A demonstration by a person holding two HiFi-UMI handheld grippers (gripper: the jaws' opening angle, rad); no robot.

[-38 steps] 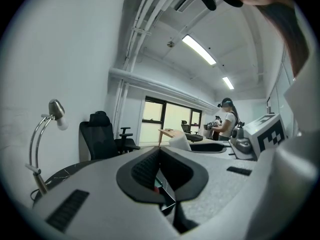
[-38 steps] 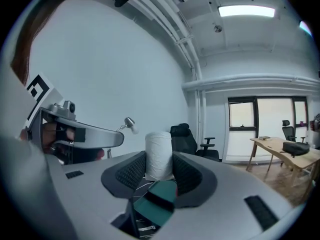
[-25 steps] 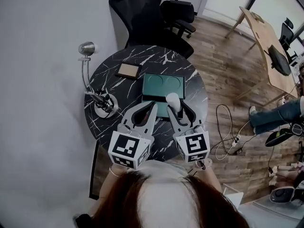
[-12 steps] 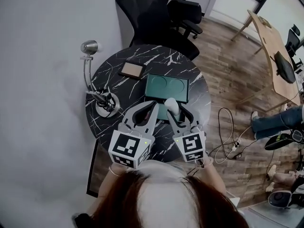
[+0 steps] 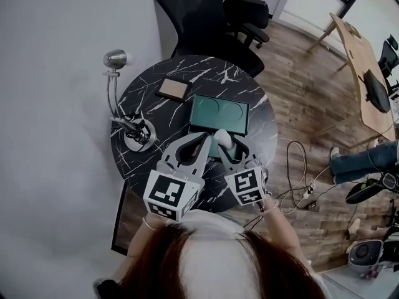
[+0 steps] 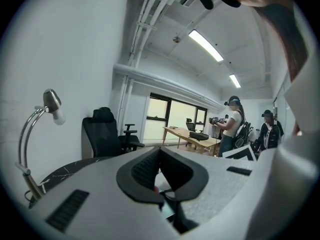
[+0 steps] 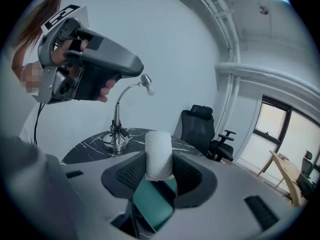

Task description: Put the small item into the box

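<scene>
White roll held over the green box

Head view: the right gripper [image 5: 228, 146] holds a white roll [image 5: 223, 138] upright above the near edge of the green box [image 5: 218, 112] on the marble tabletop [image 5: 206, 80], with the left gripper [image 5: 201, 141] just beside it. Left gripper view: its fingers [image 6: 145, 170] meet tip to tip, with nothing between them. Right gripper view: the fingers [image 7: 128, 172] stand wide, pressed on both sides of the roll, with the box below.
</scene>
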